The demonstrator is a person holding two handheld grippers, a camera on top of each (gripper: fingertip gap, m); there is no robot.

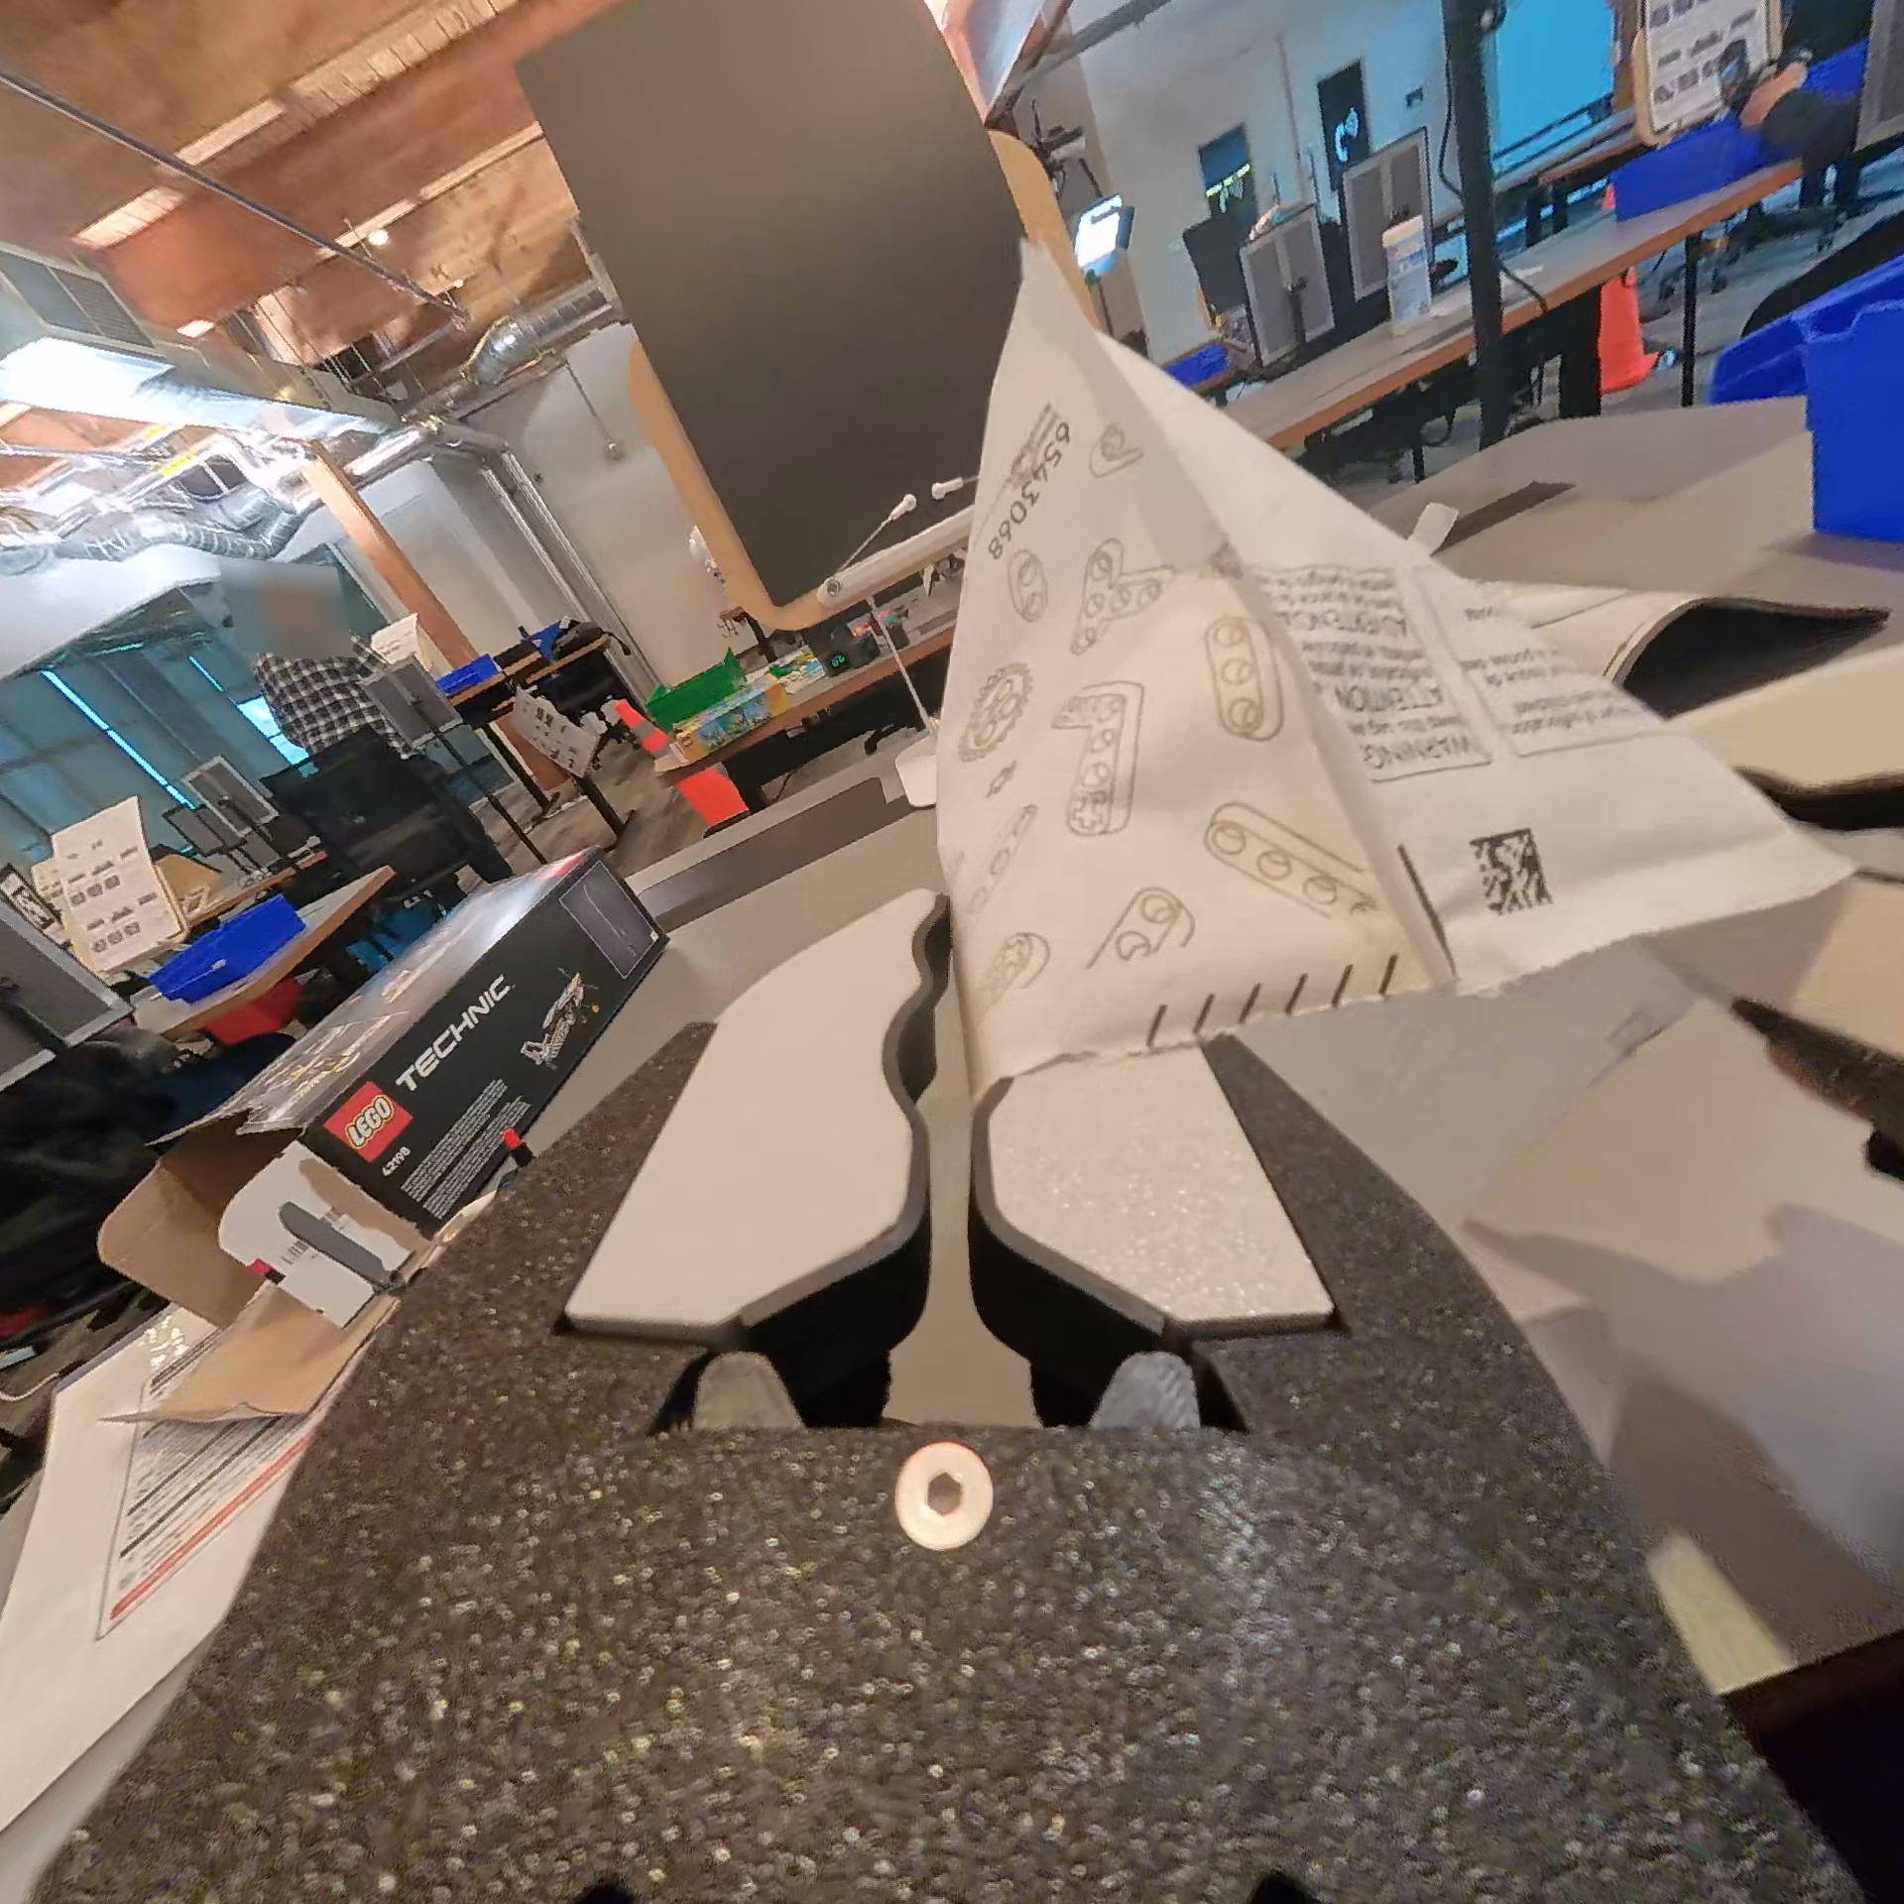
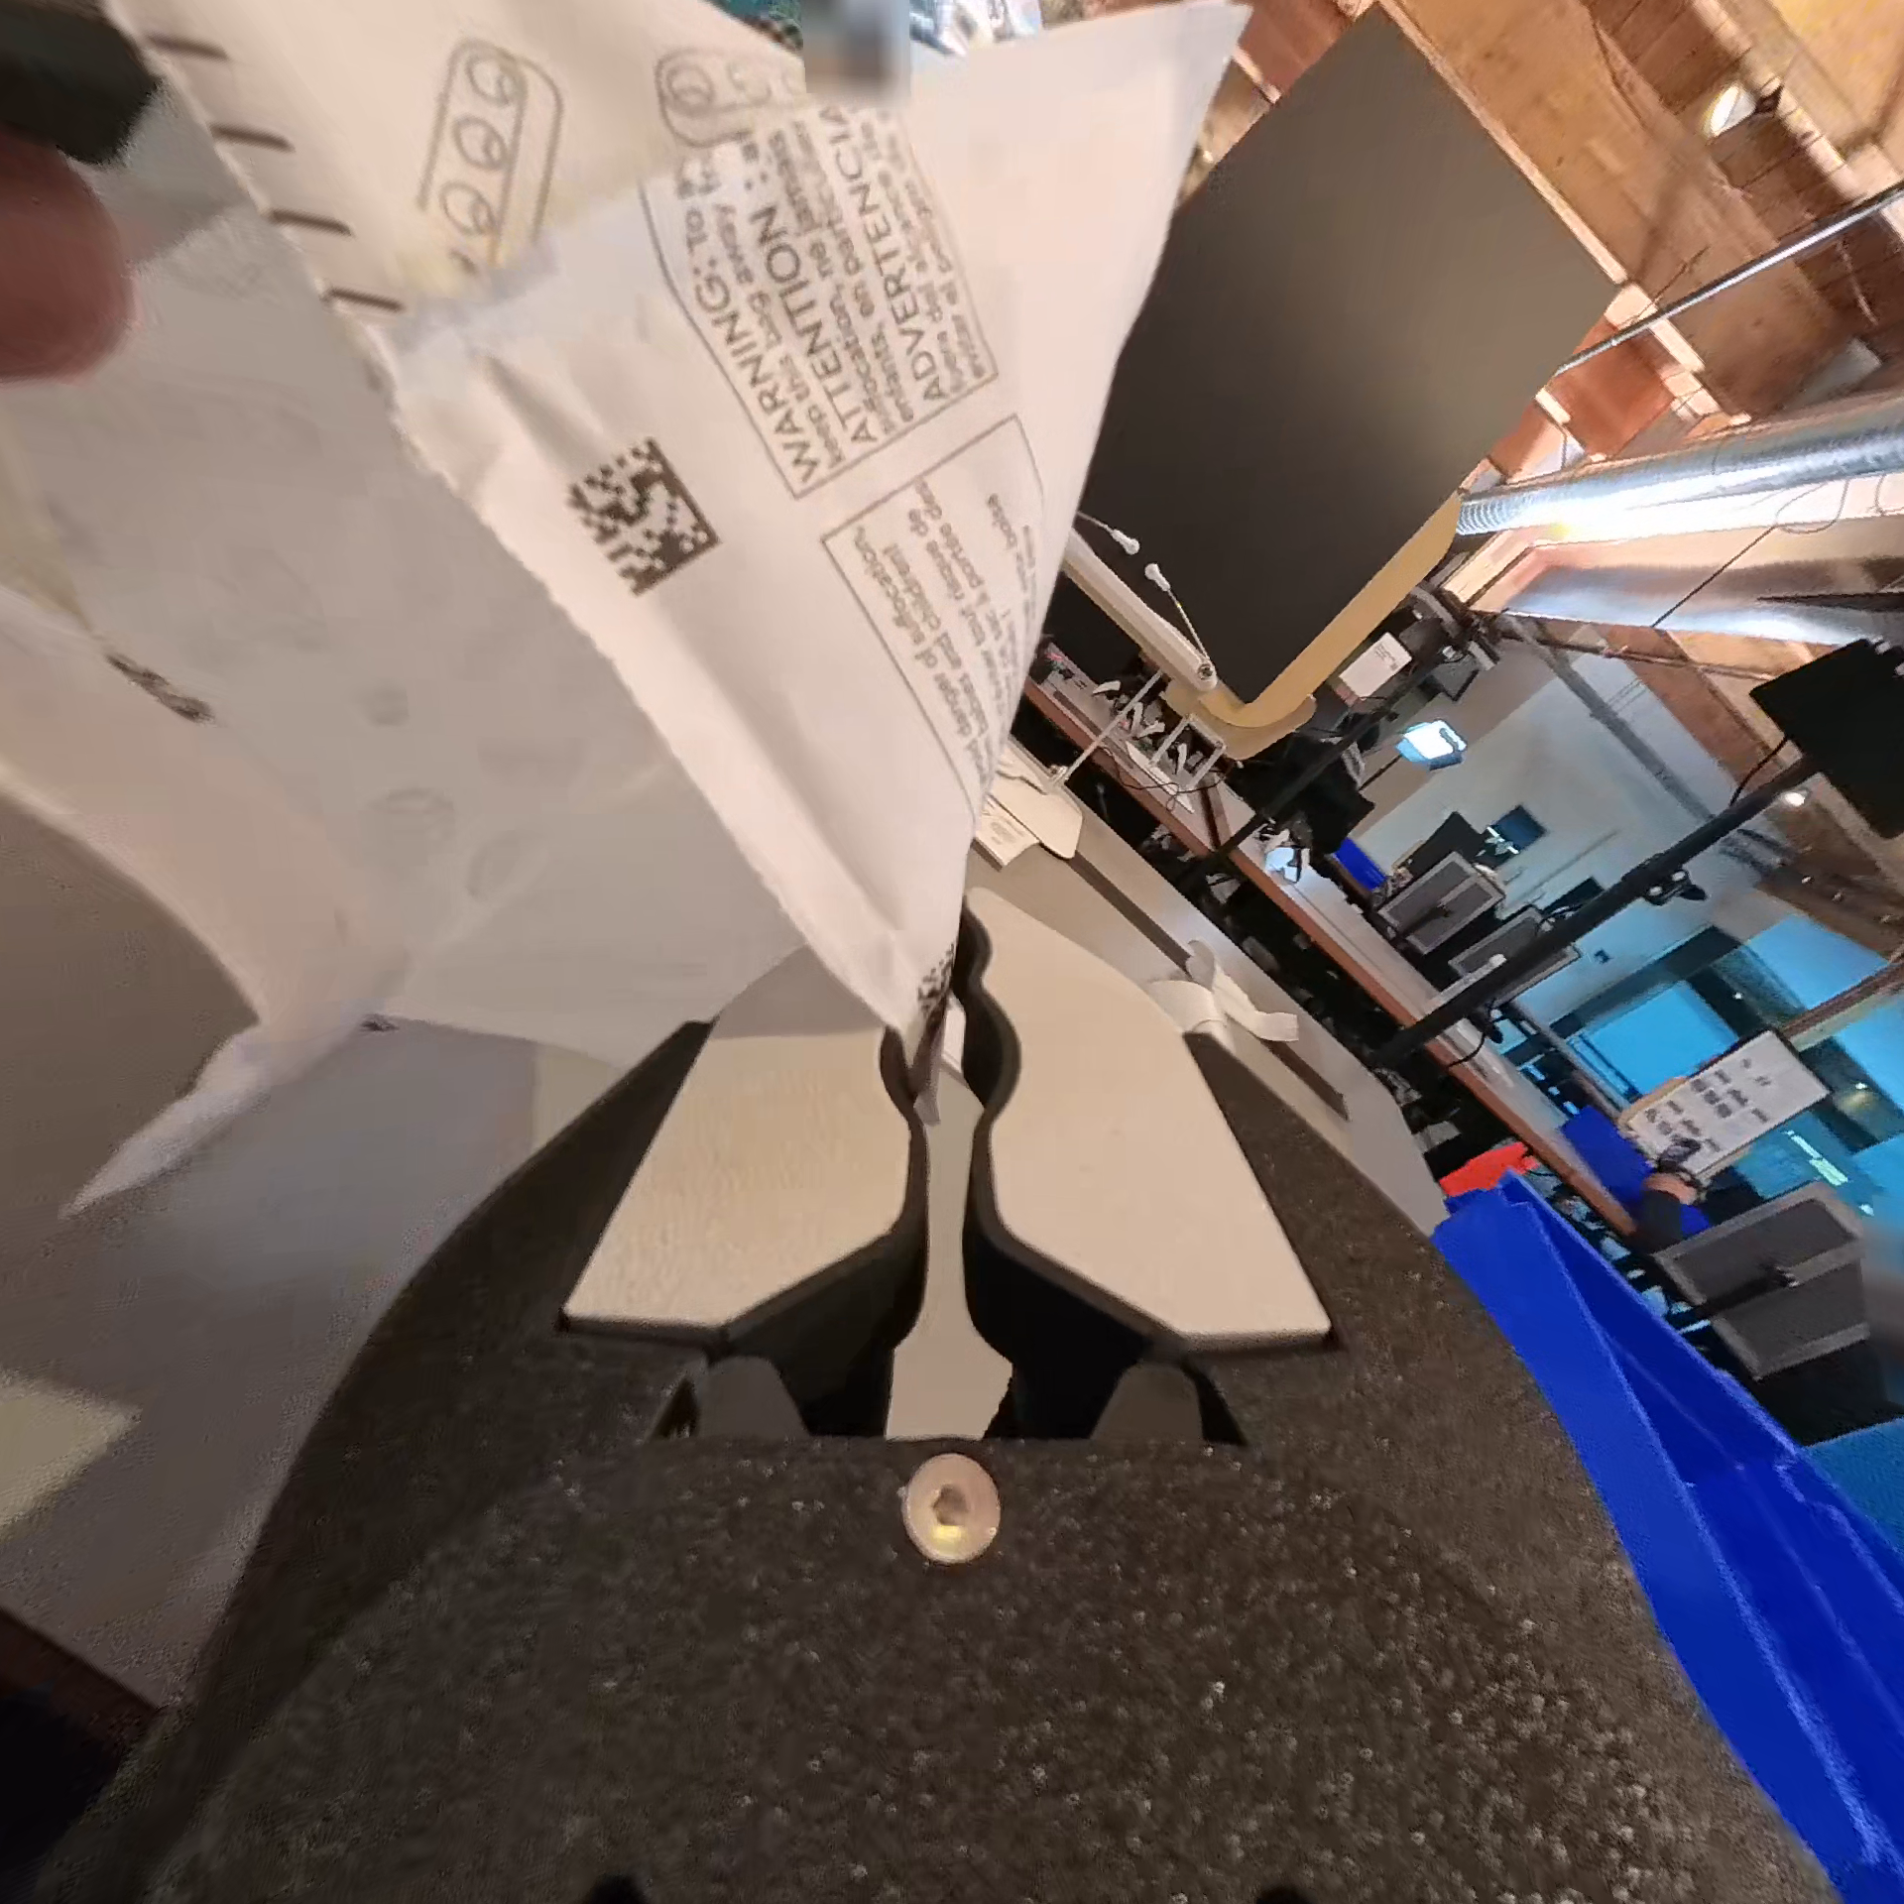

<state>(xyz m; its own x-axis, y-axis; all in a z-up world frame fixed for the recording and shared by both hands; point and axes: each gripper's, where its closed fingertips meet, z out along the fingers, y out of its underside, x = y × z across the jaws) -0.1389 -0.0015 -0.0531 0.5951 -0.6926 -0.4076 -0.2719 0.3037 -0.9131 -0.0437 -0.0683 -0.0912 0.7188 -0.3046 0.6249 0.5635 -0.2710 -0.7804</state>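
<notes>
Both claws are clamped on one white paper bag (image 1: 1185, 742), printed with outlines of building-toy parts, text boxes and a small square code, held up above the grey table (image 1: 783, 886).

The left claw (image 1: 953, 989) grips the bag's lower corner beside a row of short black tick marks. Its left finger (image 1: 824, 1082) shows in full; the bag drapes over the tip of the right finger, so the exact contact there is hidden.

The right claw (image 2: 943, 1015) pinches a thin edge of the same paper bag (image 2: 577, 639), which runs down between its two pads. The bag's lower left part is blurred in this view, and a dark, out-of-focus shape crowds the upper left corner; what it is cannot be told.

Left of the bag, on the table, lies an opened black toy box (image 1: 443, 1072), its flap torn up, with a printed sheet (image 1: 175, 1494) cut off at the frame edge. Right of the bag sits a blue plastic bin (image 1: 1855, 412), only partly in view. Behind the bag stands a dark panel (image 1: 783, 289).
</notes>
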